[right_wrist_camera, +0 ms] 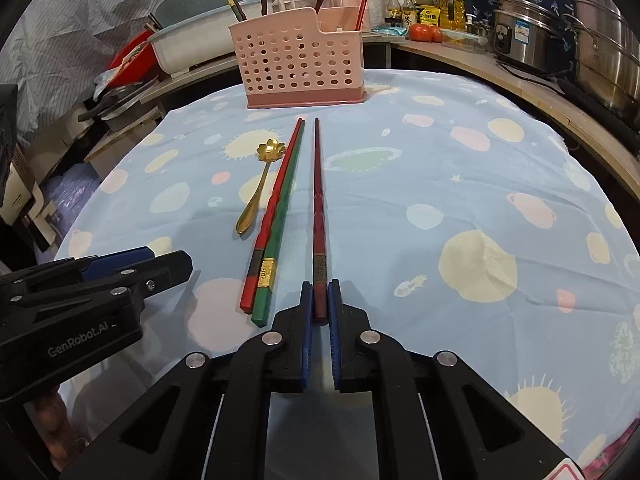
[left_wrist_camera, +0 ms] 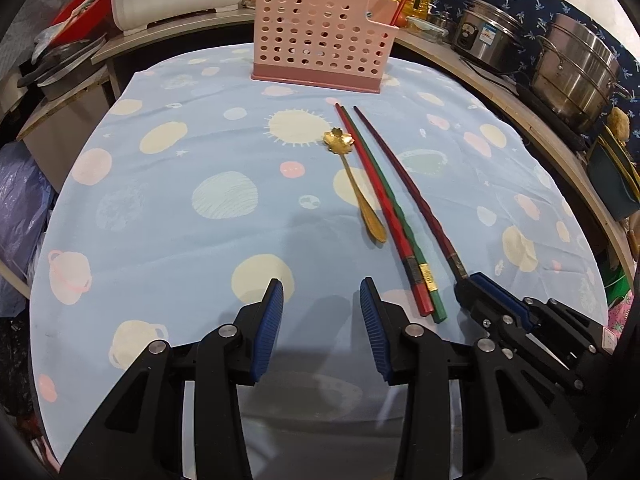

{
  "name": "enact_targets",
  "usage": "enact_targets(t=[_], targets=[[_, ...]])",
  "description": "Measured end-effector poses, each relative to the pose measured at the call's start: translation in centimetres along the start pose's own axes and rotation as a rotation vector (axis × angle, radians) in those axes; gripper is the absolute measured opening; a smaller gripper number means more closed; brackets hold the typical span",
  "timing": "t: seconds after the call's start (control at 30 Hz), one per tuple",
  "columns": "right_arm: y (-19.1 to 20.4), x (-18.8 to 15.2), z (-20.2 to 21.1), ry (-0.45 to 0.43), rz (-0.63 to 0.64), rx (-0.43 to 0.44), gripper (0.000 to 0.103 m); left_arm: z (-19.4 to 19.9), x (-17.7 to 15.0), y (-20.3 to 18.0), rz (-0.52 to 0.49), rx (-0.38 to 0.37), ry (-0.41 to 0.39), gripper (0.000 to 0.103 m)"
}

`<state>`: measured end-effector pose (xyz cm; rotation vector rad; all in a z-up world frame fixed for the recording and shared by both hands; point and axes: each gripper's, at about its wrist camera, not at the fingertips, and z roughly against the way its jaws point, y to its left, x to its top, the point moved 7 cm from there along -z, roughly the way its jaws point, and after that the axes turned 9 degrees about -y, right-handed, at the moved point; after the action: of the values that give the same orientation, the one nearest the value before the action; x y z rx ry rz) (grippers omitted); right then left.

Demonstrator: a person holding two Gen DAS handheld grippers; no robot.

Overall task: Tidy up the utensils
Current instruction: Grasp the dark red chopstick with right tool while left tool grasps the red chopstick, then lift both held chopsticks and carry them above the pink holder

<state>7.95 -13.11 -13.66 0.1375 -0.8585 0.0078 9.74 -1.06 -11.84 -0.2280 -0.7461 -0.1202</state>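
Planet-printed blue cloth covers the surface. Right tongs are clamped on the thick end of a dark maroon chopstick, whose tip points at the pink perforated utensil holder. Left tongs stand apart, gripping nothing. Between them lie a red chopstick and green chopstick touching, then a gold flower-bowl spoon, all nearer than the holder.

— We lose the dark chopstick's butt end between the right tongs' pads, bottom centre.

— And the pink holder hides its chopsticks' lower ends; the bottle labels, upper right, are too small for us to read.
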Motion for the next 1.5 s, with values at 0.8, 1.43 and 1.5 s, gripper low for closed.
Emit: enact_targets(t=[0.8, 1.43, 1.5], targets=[[-2.9, 0.2, 0.7, 0.002, -0.119, 0.008, 0.007, -1.8, 0.0, -4.4, -0.043, -0.054, 0.021, 0.039], [-3.2, 0.3, 0.7, 0.005, -0.122, 0.009, 0.007, -1.6, 0.0, -3.1, -0.040, -0.030, 0.011, 0.035], [-3.2, 0.2, 0.7, 0.006, -0.122, 0.008, 0.007, -1.6, -0.1, -3.3, -0.035, -0.050, 0.014, 0.024]])
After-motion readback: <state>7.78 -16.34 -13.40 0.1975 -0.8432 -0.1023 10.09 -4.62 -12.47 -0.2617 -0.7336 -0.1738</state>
